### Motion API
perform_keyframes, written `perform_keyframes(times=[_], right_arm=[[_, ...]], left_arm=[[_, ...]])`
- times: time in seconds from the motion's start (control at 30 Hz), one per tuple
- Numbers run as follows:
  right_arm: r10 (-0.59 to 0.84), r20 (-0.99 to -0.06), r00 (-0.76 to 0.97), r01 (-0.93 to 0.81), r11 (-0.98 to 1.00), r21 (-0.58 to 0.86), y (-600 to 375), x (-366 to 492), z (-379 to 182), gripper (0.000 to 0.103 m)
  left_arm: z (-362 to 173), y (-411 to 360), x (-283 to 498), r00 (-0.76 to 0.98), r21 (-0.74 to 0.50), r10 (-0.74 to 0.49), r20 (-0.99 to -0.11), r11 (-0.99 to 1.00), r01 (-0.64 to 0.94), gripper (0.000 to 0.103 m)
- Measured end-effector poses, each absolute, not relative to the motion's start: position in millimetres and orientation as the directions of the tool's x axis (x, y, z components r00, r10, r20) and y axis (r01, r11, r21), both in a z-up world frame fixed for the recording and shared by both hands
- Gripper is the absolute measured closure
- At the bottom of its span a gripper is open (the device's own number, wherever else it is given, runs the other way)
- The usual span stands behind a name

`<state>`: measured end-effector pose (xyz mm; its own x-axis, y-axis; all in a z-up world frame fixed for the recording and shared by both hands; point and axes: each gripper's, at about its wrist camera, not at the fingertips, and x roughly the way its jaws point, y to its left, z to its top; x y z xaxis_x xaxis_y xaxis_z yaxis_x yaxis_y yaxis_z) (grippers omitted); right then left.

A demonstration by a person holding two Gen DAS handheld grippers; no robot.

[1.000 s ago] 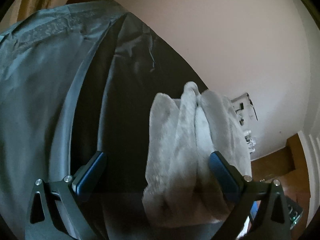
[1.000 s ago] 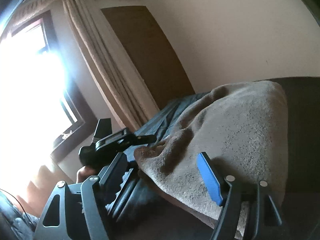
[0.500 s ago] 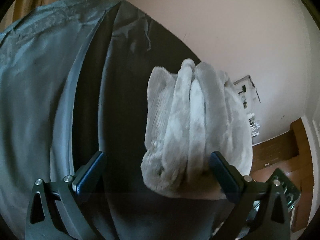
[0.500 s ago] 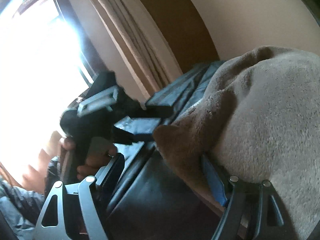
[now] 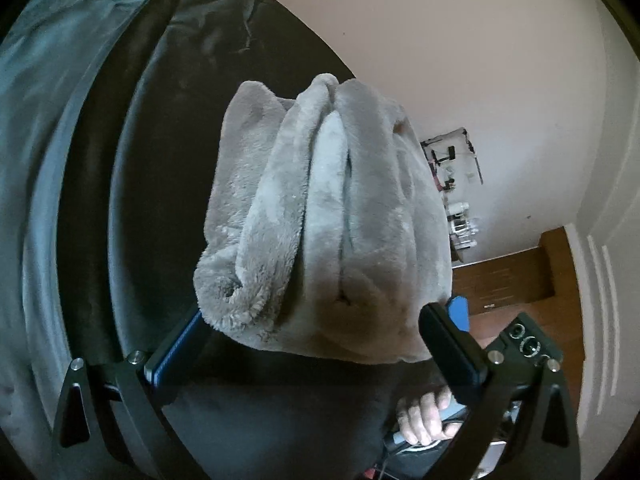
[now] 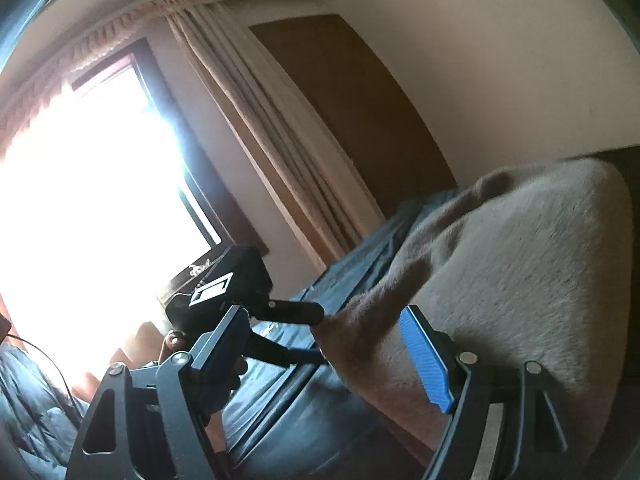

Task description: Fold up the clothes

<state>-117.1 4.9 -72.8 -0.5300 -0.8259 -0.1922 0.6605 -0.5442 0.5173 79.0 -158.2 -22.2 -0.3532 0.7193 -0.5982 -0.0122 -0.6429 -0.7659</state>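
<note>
The left gripper (image 5: 316,344) has its jaws spread wide at the near edge of the folded grey fleece garment (image 5: 328,216), gripping nothing. The right gripper (image 6: 324,356) is open too, its jaws empty beside the garment. The garment lies on the bed's dark sheet (image 5: 168,128), the beige wall (image 5: 460,48) behind.

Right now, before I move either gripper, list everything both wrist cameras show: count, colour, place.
folded fleece garment: one, grey, on the dark cover
dark cover: one, black, under the fleece
sheet: one, blue-grey, beside the cover
pleated curtain: one, cream, beside the window
window: one, bright, left
wooden panel: one, brown, against the wall
left gripper: one, black, blue pads, open, flanking the fleece
right gripper: one, same colours, open, beside the fleece
right hand: one, on its gripper's handle
</note>
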Motion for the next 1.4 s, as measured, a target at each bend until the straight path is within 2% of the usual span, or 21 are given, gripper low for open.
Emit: perform_keyframes(times=[0.13,0.43,0.67,0.8,0.97,1.4], right_arm=[[-0.808,-0.171,-0.563,0.643,-0.559,0.524,25,-103,-69,0.019],[-0.769,-0.189,-0.61,0.605,-0.606,0.516,56,-86,-58,0.018],[-0.758,-0.207,-0.618,0.572,-0.615,0.543,65,-87,-55,0.017],[-0.742,-0.213,-0.636,0.566,-0.636,0.525,62,-86,-56,0.017],[-0.716,-0.241,-0.656,0.558,-0.674,0.484,65,-80,-54,0.017],[-0.698,-0.288,-0.655,0.55,-0.702,0.452,59,-77,-58,0.017]], left_arm=[[-14,-153,78,-0.362,-0.761,0.71,-0.605,-0.648,0.001,0.0],[10,-154,90,-0.423,-0.735,0.671,-0.609,-0.678,-0.017,0.0],[-2,-124,82,-0.342,-0.772,0.738,-0.582,-0.633,-0.055,0.0],[-13,-102,60,-0.29,-0.755,0.732,-0.616,-0.654,-0.046,0.0],[-11,-92,30,-0.247,-0.769,0.748,-0.615,-0.639,-0.022,0.0],[17,-100,34,-0.293,-0.792,0.78,-0.552,-0.601,-0.107,0.0]])
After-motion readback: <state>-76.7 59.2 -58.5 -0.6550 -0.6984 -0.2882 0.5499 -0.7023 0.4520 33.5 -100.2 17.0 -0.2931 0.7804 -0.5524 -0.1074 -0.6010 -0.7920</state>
